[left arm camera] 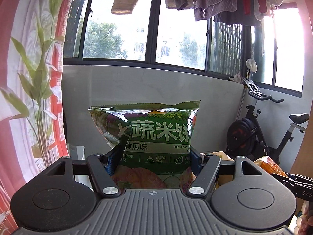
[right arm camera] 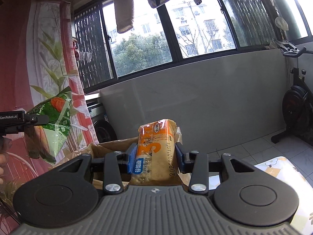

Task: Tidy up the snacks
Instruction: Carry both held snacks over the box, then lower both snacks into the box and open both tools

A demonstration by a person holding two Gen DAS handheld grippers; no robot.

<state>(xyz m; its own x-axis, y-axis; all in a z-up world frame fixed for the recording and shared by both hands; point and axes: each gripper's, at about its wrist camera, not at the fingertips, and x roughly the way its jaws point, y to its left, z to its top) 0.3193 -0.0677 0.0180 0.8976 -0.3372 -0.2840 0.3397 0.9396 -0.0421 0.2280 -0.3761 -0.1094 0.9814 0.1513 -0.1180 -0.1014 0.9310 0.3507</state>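
The left gripper (left arm camera: 155,156) is clamping a puffy green foil rice-cracker bag (left arm camera: 152,135) upright, the right gripper (right arm camera: 155,156) squeezing an orange plastic-wrapped cracker pack (right arm camera: 154,152) above a brown cardboard box (right arm camera: 109,146), likely for sorting

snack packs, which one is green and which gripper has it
The green rice cracker bag, shut in the left gripper. The right gripper holds the orange snack pack instead.

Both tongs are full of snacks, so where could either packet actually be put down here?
Little surface shows. Bare room: the floral-topped table right of the orange packet, and the tiled floor before the exercise bike. Crowded: the cardboard box just beyond both tongs, beside the green bag.
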